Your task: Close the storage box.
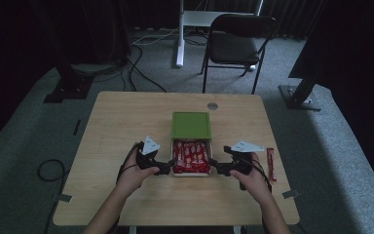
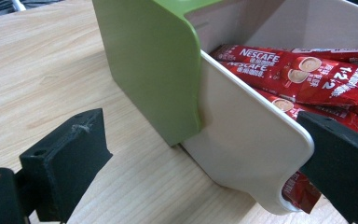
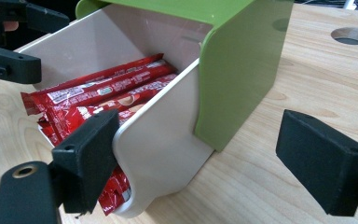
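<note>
Near the front edge of the worktop [image 1: 126,204], the left tool [image 1: 161,167] and the right tool [image 1: 219,168] flank a cream drawer [image 1: 191,174] pulled out toward the person from its green case [image 1: 190,125]. Both tools are spread wide and hold nothing. In the left gripper view one jaw sits inside the drawer over the red coffee sachets [image 2: 303,70] while the other hangs outside, so the drawer's side wall [image 2: 247,154] stands between them; the right tool straddles the opposite side wall [image 3: 163,158] the same way.

The likely trouble: closing on a wall may pinch a sachet against it, since the sachets crowd the front corners and one pokes through the front cut-out. Uneven pushes from the two sides could skew the drawer in the case, or slide the light case toward the far edge instead of seating the drawer.

A loose sachet [image 1: 271,165] lies near the right edge, beside the right hand [image 1: 253,180]; a trailing cable could sweep it off.
</note>
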Action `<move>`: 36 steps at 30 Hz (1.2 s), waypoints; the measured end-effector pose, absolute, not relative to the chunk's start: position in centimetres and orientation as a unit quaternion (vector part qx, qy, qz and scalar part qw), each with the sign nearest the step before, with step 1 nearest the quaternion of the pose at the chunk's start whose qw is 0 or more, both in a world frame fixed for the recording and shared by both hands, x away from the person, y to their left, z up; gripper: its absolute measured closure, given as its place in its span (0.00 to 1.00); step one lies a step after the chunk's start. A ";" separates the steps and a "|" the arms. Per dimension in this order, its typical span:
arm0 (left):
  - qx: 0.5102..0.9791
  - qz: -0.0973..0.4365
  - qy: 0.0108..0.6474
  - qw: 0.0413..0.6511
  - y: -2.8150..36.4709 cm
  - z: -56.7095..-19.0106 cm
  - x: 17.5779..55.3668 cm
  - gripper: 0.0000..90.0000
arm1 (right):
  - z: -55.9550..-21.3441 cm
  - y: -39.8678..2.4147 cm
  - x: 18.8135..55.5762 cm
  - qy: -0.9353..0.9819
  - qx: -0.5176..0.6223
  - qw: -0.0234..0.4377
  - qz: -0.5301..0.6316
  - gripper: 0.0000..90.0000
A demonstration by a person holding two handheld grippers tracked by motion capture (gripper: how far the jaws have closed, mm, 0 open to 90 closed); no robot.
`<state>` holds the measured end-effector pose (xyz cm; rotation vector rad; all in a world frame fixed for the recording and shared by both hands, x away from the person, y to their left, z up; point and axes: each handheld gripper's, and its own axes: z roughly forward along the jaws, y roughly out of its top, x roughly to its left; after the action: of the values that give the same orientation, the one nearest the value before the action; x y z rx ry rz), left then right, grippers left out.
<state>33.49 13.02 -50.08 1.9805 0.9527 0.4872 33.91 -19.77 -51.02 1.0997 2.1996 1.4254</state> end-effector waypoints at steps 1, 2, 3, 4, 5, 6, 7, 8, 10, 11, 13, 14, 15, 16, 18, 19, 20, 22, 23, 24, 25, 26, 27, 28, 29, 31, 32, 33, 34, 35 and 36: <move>0.794 0.195 0.382 0.430 13.0 -50.1 33.6 0.06 | -51.0 -19.8 34.0 0.764 0.384 0.150 0.496 0.15; 0.796 0.195 0.380 0.429 13.0 -50.1 33.7 0.06 | -51.0 -19.8 34.1 0.764 0.385 0.151 0.496 0.15; 0.795 0.194 0.382 0.429 12.9 -50.1 33.8 0.06 | -51.0 -19.8 34.2 0.763 0.386 0.150 0.496 0.15; 0.795 0.195 0.382 0.429 13.0 -50.0 34.0 0.06 | -51.0 -19.8 34.3 0.762 0.387 0.151 0.496 0.15; 0.793 0.197 0.383 0.430 13.0 -50.0 34.1 0.06 | -51.0 -19.8 34.4 0.761 0.388 0.152 0.497 0.15; 0.794 0.198 0.384 0.428 13.0 -49.9 34.2 0.06 | -51.0 -19.7 34.4 0.761 0.389 0.152 0.497 0.15; 0.794 0.199 0.384 0.427 13.0 -49.9 34.4 0.06 | -51.0 -19.7 34.5 0.761 0.388 0.152 0.497 0.15; 0.794 0.200 0.385 0.427 13.0 -49.9 34.5 0.06 | -51.0 -19.6 34.6 0.762 0.388 0.151 0.497 0.15; 0.794 0.200 0.385 0.425 13.0 -49.9 34.8 0.05 | -51.0 -19.5 34.7 0.762 0.388 0.151 0.496 0.15; 0.795 0.201 0.384 0.424 13.0 -49.9 34.9 0.05 | -51.0 -19.5 34.8 0.761 0.389 0.150 0.496 0.15; 0.794 0.201 0.386 0.425 13.0 -49.9 35.1 0.06 | -51.0 -19.5 35.0 0.760 0.391 0.152 0.496 0.15; 0.794 0.201 0.386 0.424 13.0 -49.9 35.2 0.05 | -50.9 -19.5 35.2 0.759 0.393 0.152 0.496 0.15; 0.794 0.201 0.386 0.424 13.0 -49.9 35.2 0.05 | -50.9 -19.5 35.2 0.759 0.393 0.152 0.496 0.15; 0.794 0.206 0.386 0.422 12.9 -49.9 35.5 0.05 | -50.9 -19.4 35.4 0.757 0.396 0.155 0.495 0.15; 0.794 0.208 0.387 0.420 12.9 -49.8 35.6 0.06 | -50.9 -19.4 35.6 0.756 0.399 0.155 0.495 0.15; 0.794 0.208 0.391 0.417 12.9 -49.8 35.8 0.06 | -50.9 -19.3 35.6 0.756 0.400 0.155 0.495 0.15; 0.794 0.209 0.391 0.416 12.8 -49.8 35.8 0.06 | -50.9 -19.3 35.8 0.756 0.401 0.155 0.494 0.15; 0.795 0.213 0.389 0.413 12.8 -49.7 36.0 0.05 | -50.9 -19.3 36.0 0.756 0.402 0.157 0.493 0.15; 0.795 0.215 0.390 0.412 12.7 -49.7 36.1 0.05 | -50.8 -19.3 36.0 0.756 0.402 0.158 0.492 0.15; 0.795 0.213 0.391 0.412 12.7 -49.7 36.2 0.05 | -50.8 -19.2 36.1 0.756 0.402 0.159 0.491 0.15; 0.793 0.213 0.393 0.413 12.7 -49.8 36.3 0.05 | -50.8 -19.2 36.2 0.756 0.404 0.159 0.490 0.15; 0.793 0.213 0.394 0.413 12.7 -49.8 36.4 0.05 | -50.8 -19.2 36.3 0.755 0.405 0.159 0.490 0.15; 0.792 0.213 0.395 0.413 12.7 -49.8 36.6 0.05 | -50.8 -19.2 36.4 0.755 0.405 0.160 0.490 0.15; 0.791 0.213 0.397 0.414 12.7 -49.9 36.7 0.05 | -50.8 -19.2 36.5 0.754 0.406 0.163 0.491 0.15; 0.790 0.213 0.399 0.414 12.7 -49.9 36.8 0.05 | -50.8 -19.2 36.6 0.752 0.407 0.165 0.491 0.15; 0.788 0.208 0.404 0.417 12.8 -50.0 37.1 0.05 | -50.9 -19.2 36.8 0.750 0.407 0.168 0.493 0.15; 0.787 0.207 0.405 0.417 12.8 -50.0 37.2 0.05 | -50.9 -19.2 36.9 0.749 0.409 0.171 0.493 0.15; 0.787 0.208 0.405 0.416 12.7 -50.0 37.3 0.05 | -50.9 -19.1 37.0 0.748 0.409 0.174 0.493 0.15; 0.787 0.211 0.404 0.415 12.7 -50.0 37.4 0.05 | -50.9 -19.1 37.0 0.747 0.409 0.178 0.494 0.15; 0.788 0.213 0.403 0.414 12.7 -50.0 37.5 0.05 | -50.9 -19.0 37.1 0.746 0.409 0.180 0.493 0.15; 0.788 0.215 0.403 0.413 12.7 -49.9 37.6 0.05 | -50.9 -19.0 37.2 0.746 0.411 0.181 0.493 0.15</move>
<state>37.59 12.65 -49.95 1.9800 1.0139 0.5397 37.15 -19.02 -50.91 1.1604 2.1058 1.3915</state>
